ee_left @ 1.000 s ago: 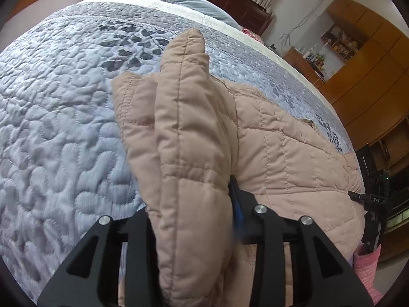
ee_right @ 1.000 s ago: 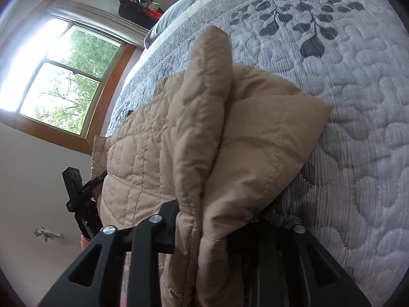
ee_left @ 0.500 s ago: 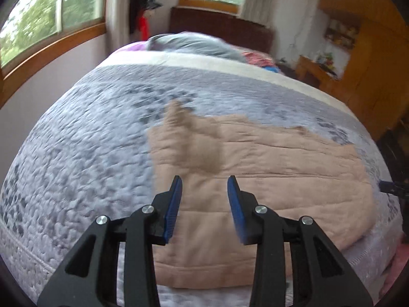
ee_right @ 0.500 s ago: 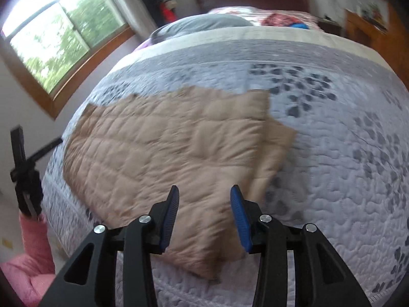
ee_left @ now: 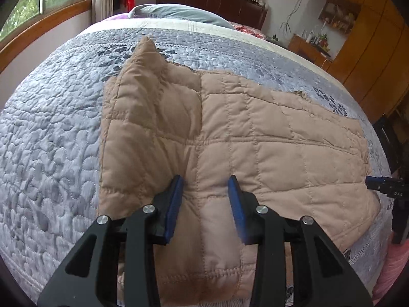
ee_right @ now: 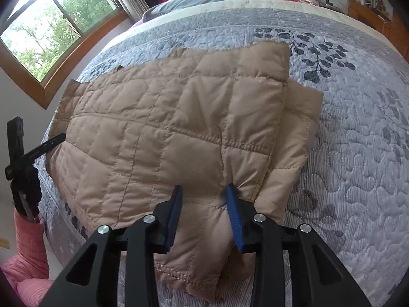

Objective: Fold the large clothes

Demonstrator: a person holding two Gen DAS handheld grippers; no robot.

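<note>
From the left wrist view, the left gripper (ee_left: 205, 183) sits low in the frame's centre with its blue-padded fingers (ee_left: 173, 204) spread apart, nothing between them, angled down over the near part of the tan quilted padded jacket (ee_left: 255, 138). The jacket lies on the grey-lilac quilted bedspread with dark leaf prints (ee_left: 51, 128), filling the middle and right of the frame; its left portion is folded over on itself, and one corner pokes up towards the upper centre (crumpled, not flat). A grey pillow (ee_left: 179, 12) lies at the top.

From the right wrist view, the right gripper (ee_right: 203, 192) is likewise spread, empty, at the lower centre, tips just over the jacket's (ee_right: 166, 128) near edge. The folded layer lies on top, a lower layer sticking out at its right side. The bedspread (ee_right: 358, 140) fills the right; a wood-framed window (ee_right: 51, 25) occupies the upper left.
</note>
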